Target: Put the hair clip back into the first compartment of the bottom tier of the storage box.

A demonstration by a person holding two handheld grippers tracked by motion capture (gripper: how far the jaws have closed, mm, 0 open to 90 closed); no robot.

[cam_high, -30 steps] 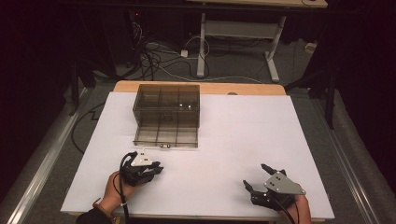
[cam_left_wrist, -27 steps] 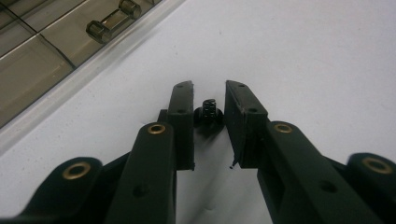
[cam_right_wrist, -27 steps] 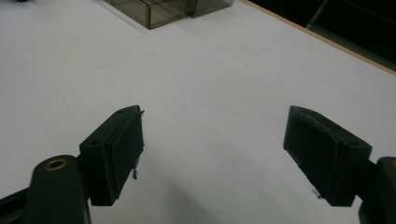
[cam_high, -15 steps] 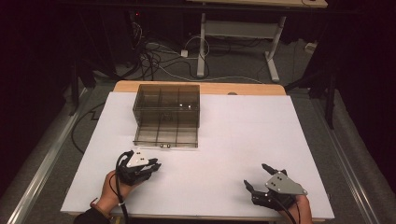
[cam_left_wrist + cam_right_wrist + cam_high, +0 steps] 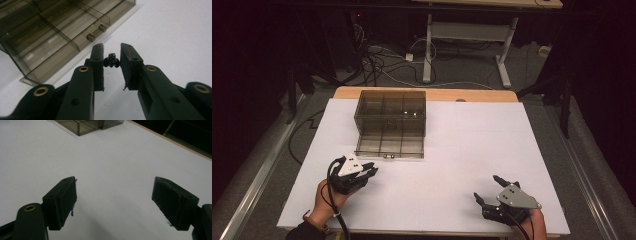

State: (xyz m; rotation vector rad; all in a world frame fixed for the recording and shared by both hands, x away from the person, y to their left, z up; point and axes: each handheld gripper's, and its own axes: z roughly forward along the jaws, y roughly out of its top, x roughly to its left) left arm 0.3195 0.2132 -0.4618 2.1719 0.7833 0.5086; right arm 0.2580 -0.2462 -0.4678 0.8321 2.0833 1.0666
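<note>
White paper covers the table (image 5: 462,150), with cables strewn on the dark floor beyond. At the near left, the left gripper (image 5: 370,171) pinches a small black part (image 5: 111,60) between its narrowed jaws, just short of the smoky compartmented organizer box (image 5: 391,124), where 2 small metal cylinders (image 5: 96,32) lie in the front compartment. Well apart, at the near right, the right gripper (image 5: 488,190) rests with jaws spread wide over bare paper.

A wooden table (image 5: 472,95) carries a large white sheet (image 5: 472,150) that covers nearly all of its top, leaving a bare strip at the far edge. On the sheet's far left part rests a smoky clear compartment box (image 5: 392,122).
</note>
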